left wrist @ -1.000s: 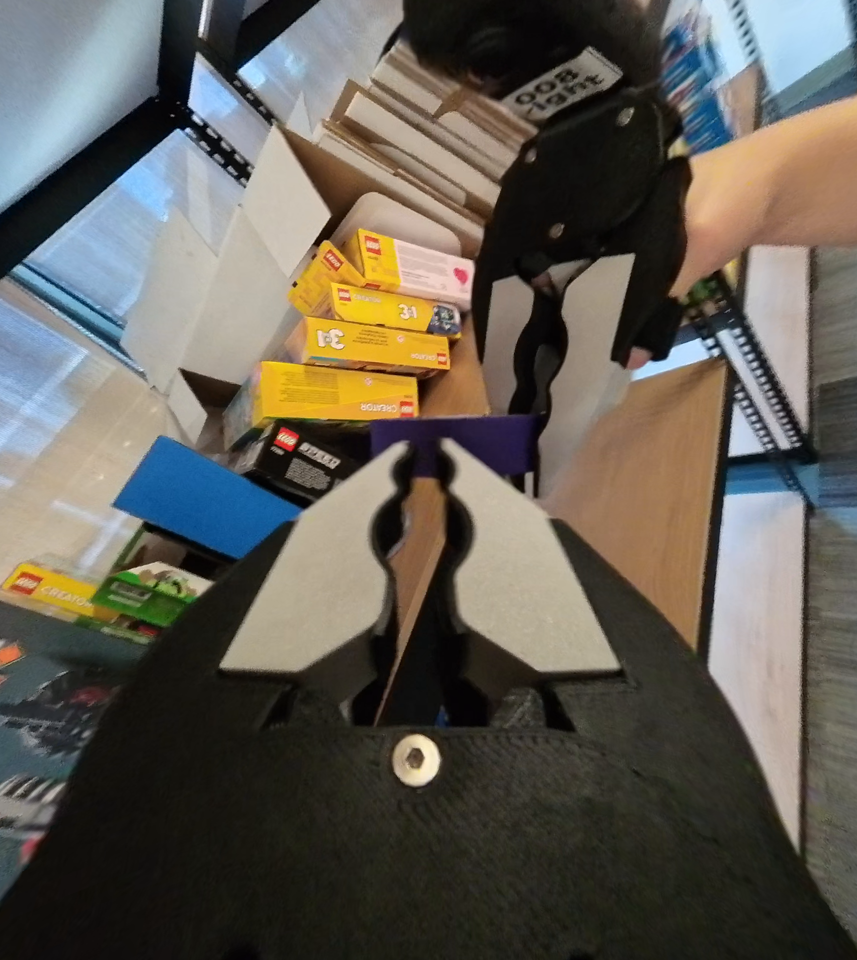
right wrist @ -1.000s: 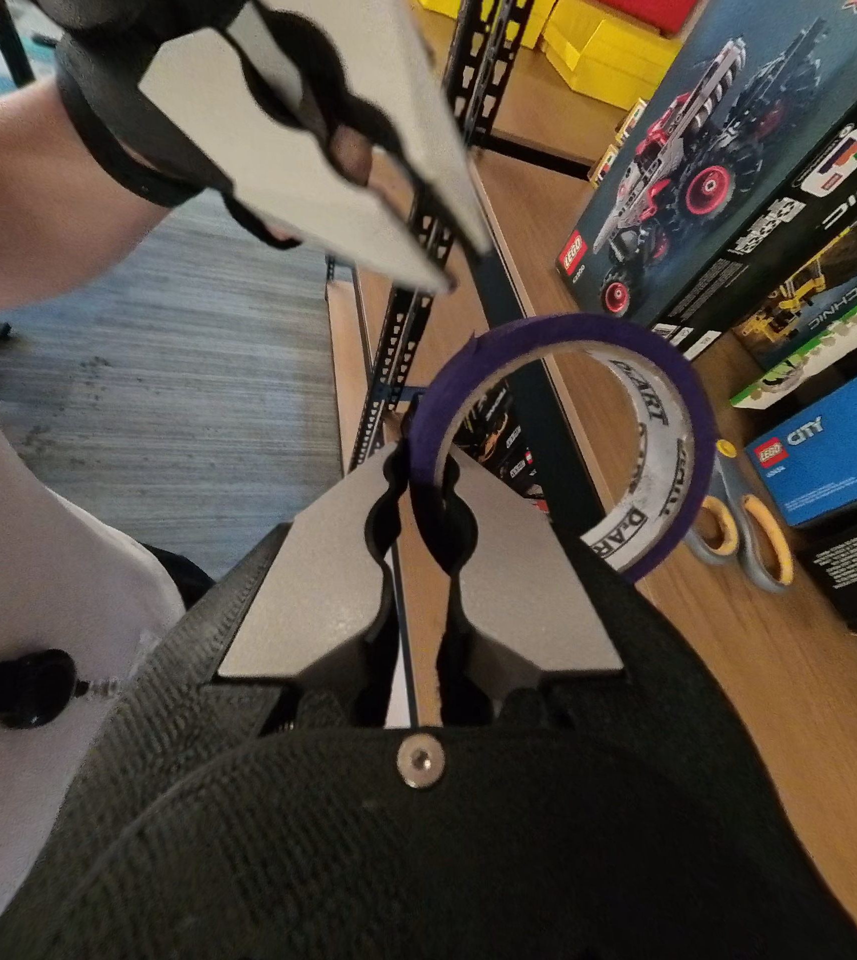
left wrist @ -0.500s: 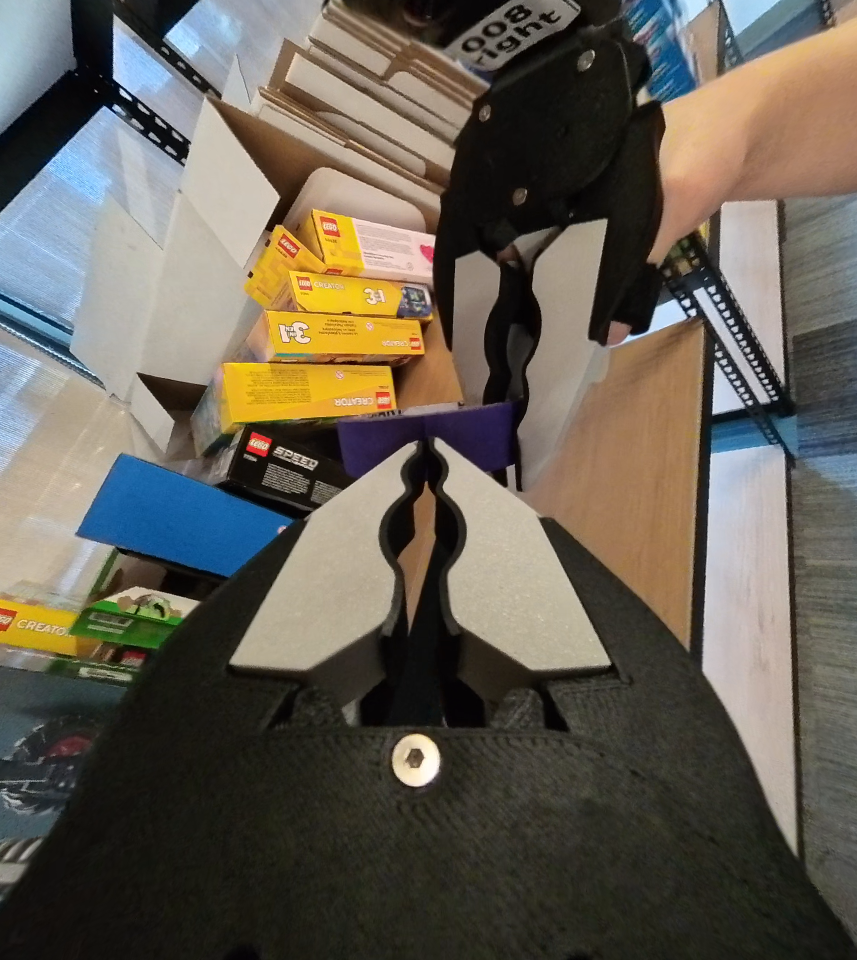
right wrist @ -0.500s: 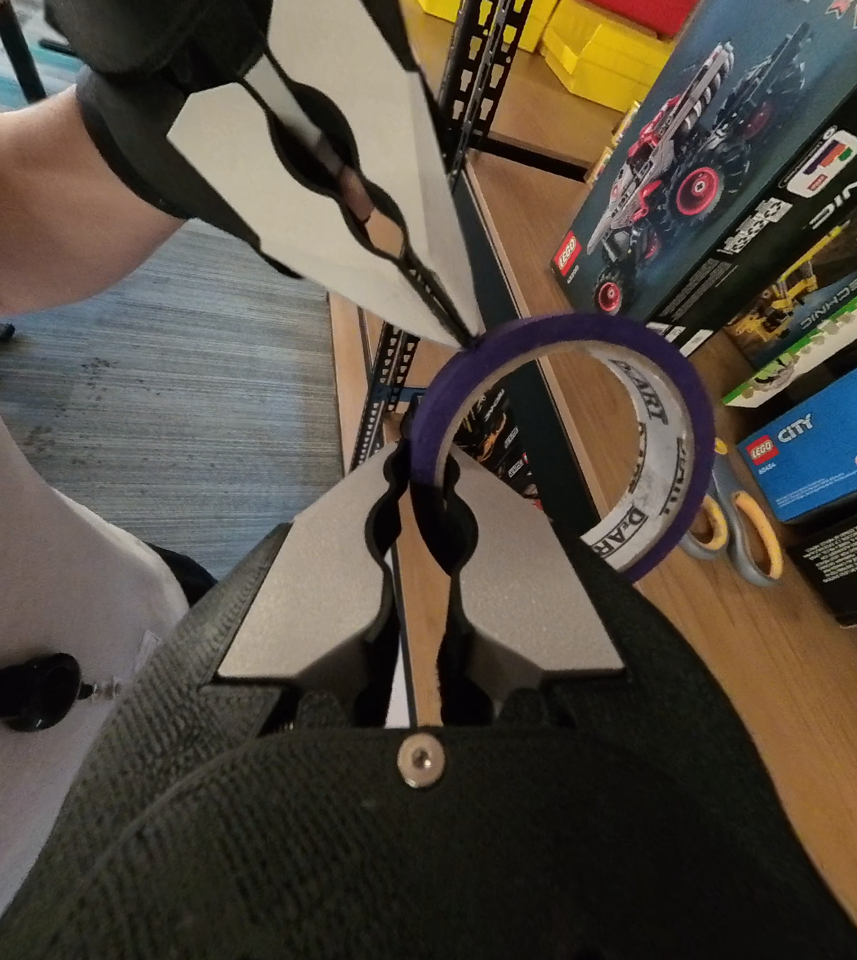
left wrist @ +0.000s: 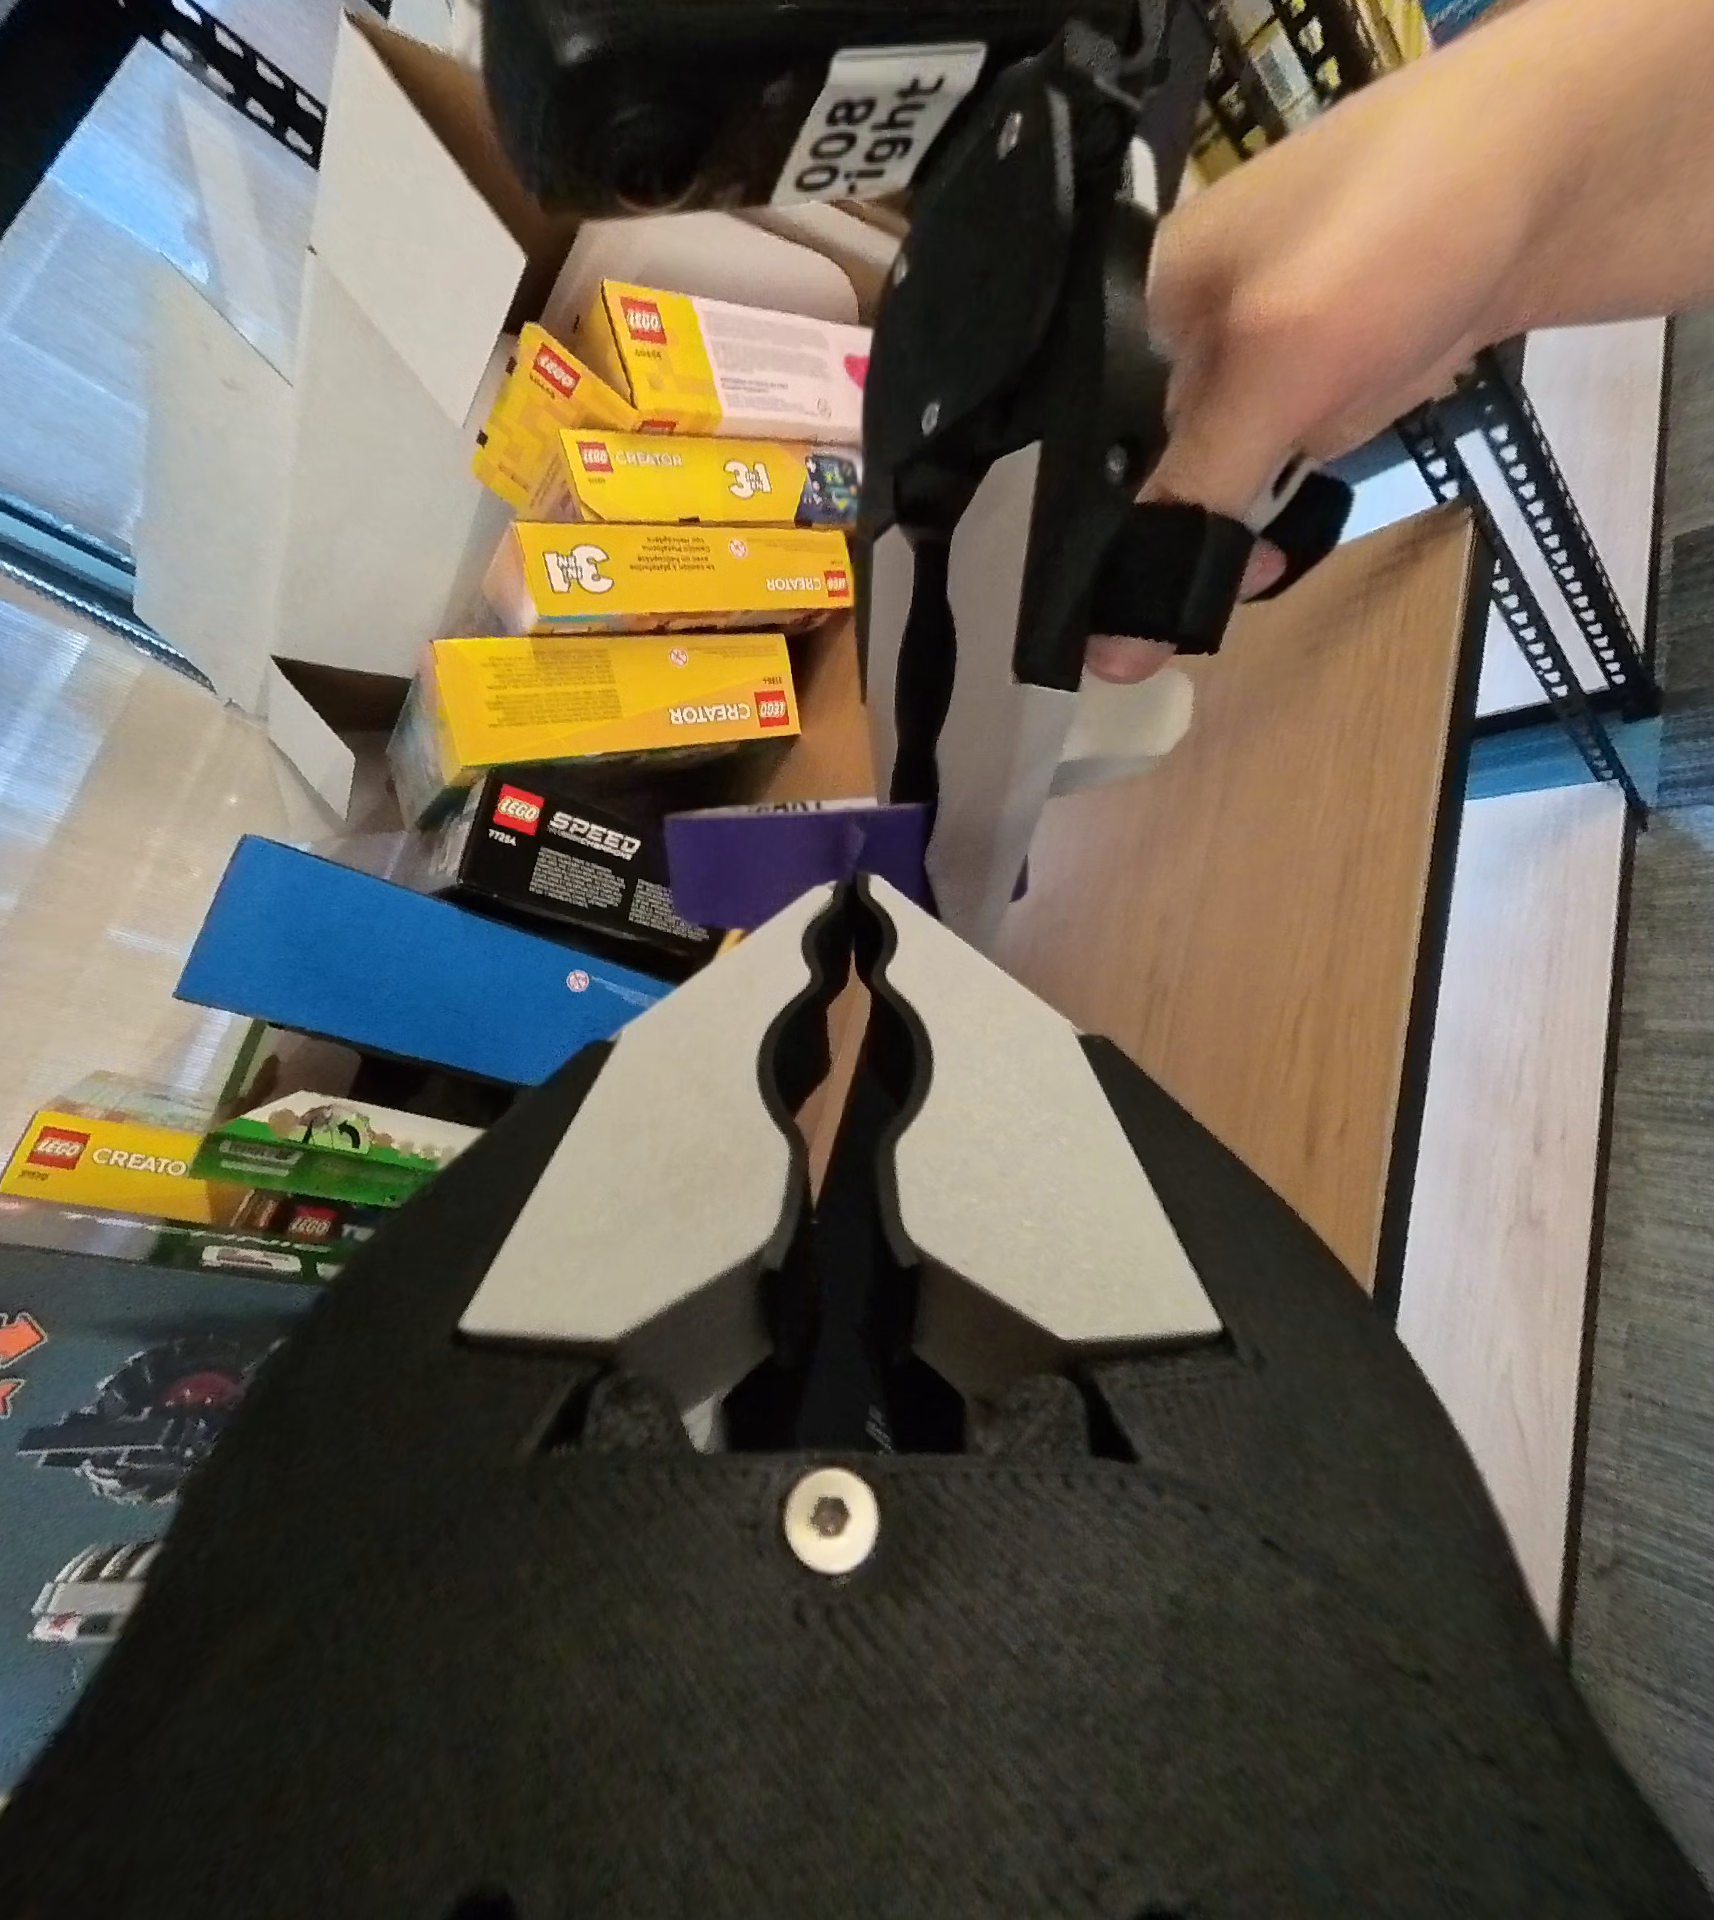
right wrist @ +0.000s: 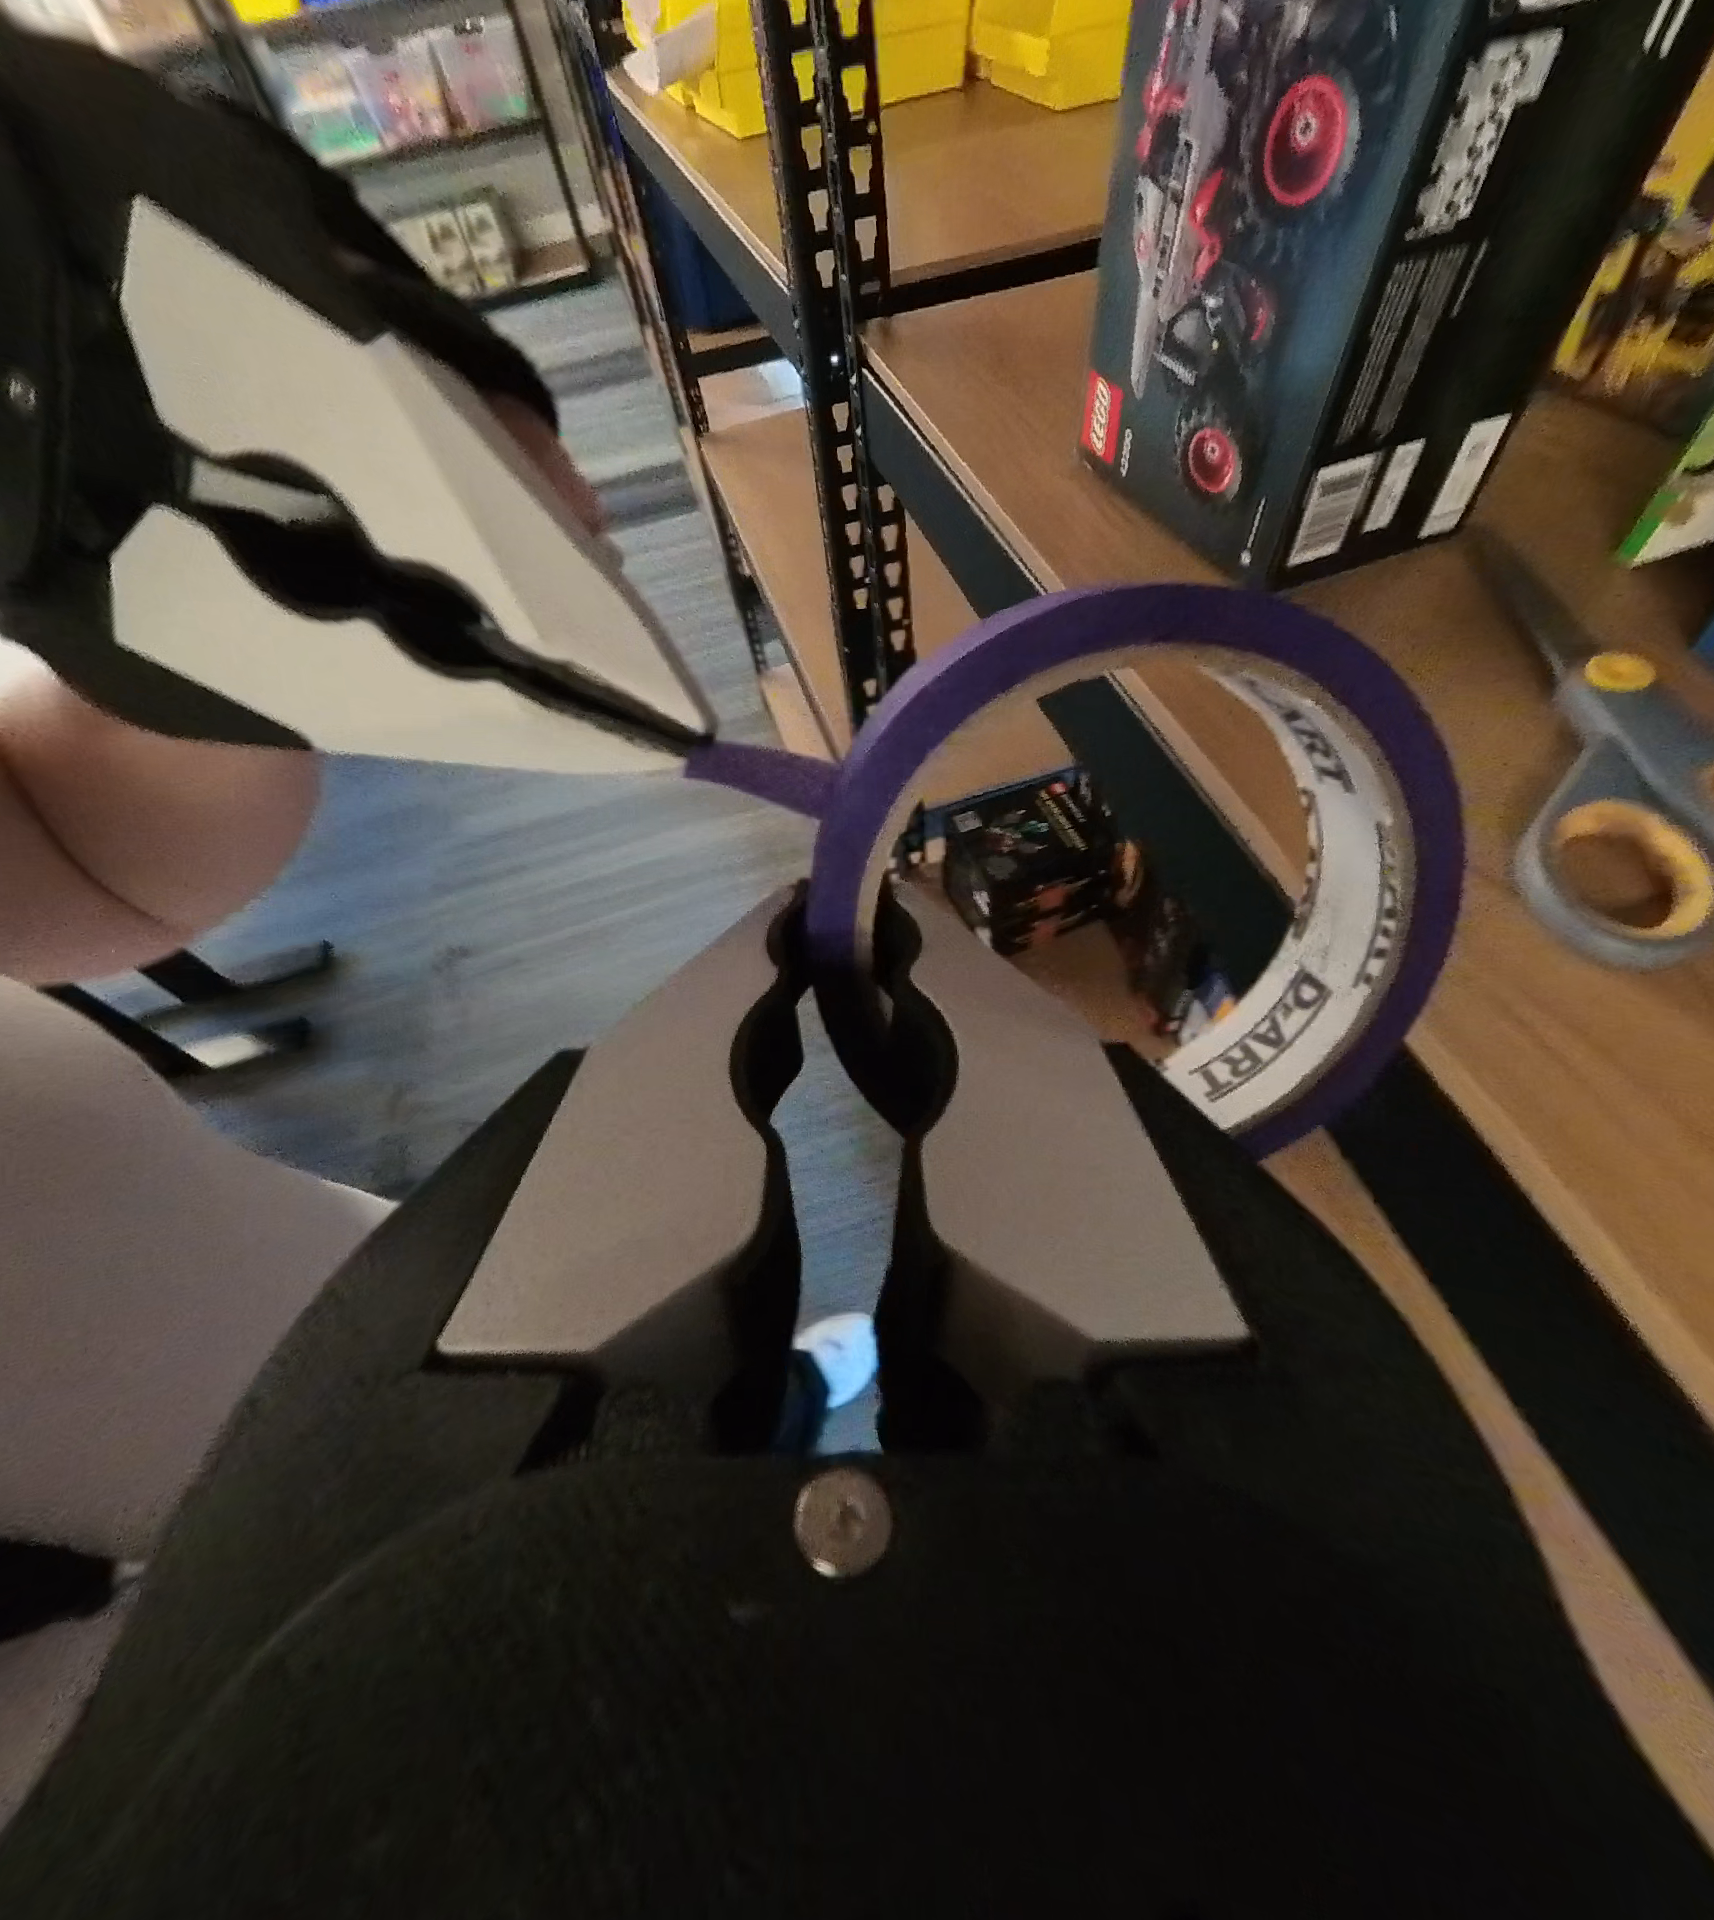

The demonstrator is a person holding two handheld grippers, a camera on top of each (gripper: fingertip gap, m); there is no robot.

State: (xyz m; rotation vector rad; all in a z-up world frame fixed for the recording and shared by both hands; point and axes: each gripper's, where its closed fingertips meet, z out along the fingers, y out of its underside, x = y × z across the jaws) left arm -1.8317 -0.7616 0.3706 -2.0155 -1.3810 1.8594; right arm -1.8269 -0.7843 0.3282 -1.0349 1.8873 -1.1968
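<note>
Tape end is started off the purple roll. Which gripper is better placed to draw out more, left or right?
Probably left: the left gripper is shut on the peeled tape end, while the right gripper clamps the purple tape roll as anchor.

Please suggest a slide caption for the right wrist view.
Right gripper clamps purple tape roll; left gripper pinches its free end.

Bright daylight — blurred, warped edges.

Looks like a toy stockroom or shop. Black metal shelving (right wrist: 837,343) stacked with boxed building sets (left wrist: 614,707). Scissors (right wrist: 1653,831) lying nearby.
</note>
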